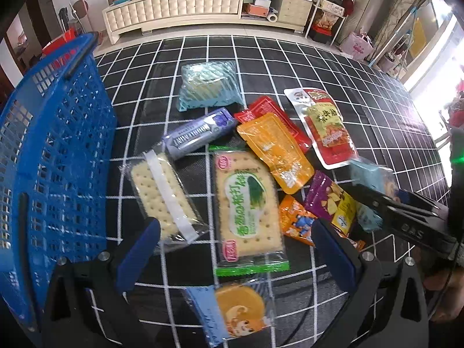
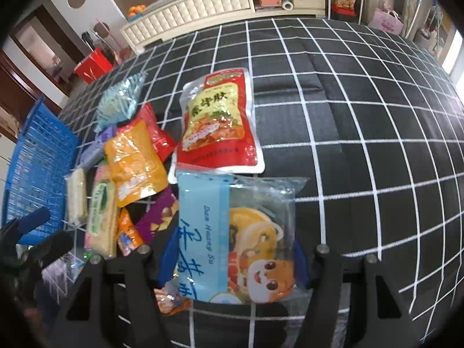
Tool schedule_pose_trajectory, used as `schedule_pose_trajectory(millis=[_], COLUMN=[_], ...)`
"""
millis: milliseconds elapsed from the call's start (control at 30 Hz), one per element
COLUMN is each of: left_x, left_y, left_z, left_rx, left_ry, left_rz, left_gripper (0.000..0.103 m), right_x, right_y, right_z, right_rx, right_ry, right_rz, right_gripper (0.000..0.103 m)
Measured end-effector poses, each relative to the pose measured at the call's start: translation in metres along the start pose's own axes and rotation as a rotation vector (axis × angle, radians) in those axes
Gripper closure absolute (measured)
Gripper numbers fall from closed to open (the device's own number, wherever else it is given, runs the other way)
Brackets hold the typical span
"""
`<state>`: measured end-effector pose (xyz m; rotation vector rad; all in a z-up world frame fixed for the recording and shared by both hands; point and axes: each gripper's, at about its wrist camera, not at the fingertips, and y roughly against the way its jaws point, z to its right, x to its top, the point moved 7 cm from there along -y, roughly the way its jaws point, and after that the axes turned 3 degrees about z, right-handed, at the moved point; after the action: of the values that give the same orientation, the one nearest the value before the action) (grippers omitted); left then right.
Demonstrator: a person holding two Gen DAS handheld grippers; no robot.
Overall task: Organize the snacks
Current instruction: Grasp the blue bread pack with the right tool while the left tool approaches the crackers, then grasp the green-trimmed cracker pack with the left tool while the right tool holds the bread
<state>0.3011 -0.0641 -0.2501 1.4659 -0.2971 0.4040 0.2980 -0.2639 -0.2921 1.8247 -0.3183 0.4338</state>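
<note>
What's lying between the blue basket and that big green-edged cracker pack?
In the left wrist view, a clear-wrapped cracker pack lies between the blue basket and the green-edged cracker pack.

A blue basket (image 1: 58, 150) stands at the left edge of the surface (image 1: 362, 92). The snacks lie flat in a loose group near its middle: a green cracker pack (image 1: 248, 208), a clear cracker pack (image 1: 163, 197), an orange pouch (image 1: 275, 150) partly over a red pouch (image 1: 269, 110), and a big red packet (image 2: 220, 121). A light blue cake pack (image 2: 235, 237) is between the right hand-held gripper's fingers (image 2: 168, 258).
</note>
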Motion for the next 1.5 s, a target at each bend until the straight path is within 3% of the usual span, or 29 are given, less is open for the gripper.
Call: schedule_pose_trajectory(millis=[200,500,567,667,833,933,1033,1100,1300,1500], left_x=[0.009,0.011,0.013,0.015,0.022,0.024,0.026,0.025,0.016,0.013], left_y=[-0.017,-0.049,-0.056,-0.065,-0.078,-0.081,-0.081,-0.079,-0.07,-0.025], left_z=[-0.007,0.009,0.006,0.006,0.01,0.018,0.021,0.023,0.011,0.011], left_rx=[0.009,0.04,0.089,0.094,0.125,0.1,0.023,0.017,0.015,-0.021], left_ry=[-0.007,-0.117,-0.13,-0.149,-0.209,-0.226,-0.174,-0.186,-0.132,-0.09], left_rz=[-0.063,-0.115,-0.109,-0.121,-0.135,-0.138,-0.156,-0.149,-0.135,-0.058], left_gripper=[0.0,0.0,0.0,0.002,0.008,0.015,0.041,0.045,0.047,0.047], right_x=[-0.012,-0.013,-0.012,-0.012,-0.014,-0.015,-0.017,-0.017,-0.016,-0.014], right_y=[0.028,0.021,0.015,0.015,0.011,0.006,0.005,0.007,0.017,0.035], right_z=[-0.001,-0.022,-0.025,-0.026,-0.024,-0.021,-0.018,-0.019,-0.025,-0.028], right_rx=[0.062,0.037,0.047,0.054,0.065,0.066,0.08,0.079,0.076,0.06], right_ry=[-0.051,0.013,0.011,0.008,0.001,-0.02,-0.042,-0.042,-0.021,-0.013], right_rz=[0.034,0.031,0.026,0.028,0.022,0.011,0.005,0.011,0.027,0.052], right_gripper=[0.034,0.034,0.034,0.034,0.034,0.034,0.034,0.034,0.034,0.034])
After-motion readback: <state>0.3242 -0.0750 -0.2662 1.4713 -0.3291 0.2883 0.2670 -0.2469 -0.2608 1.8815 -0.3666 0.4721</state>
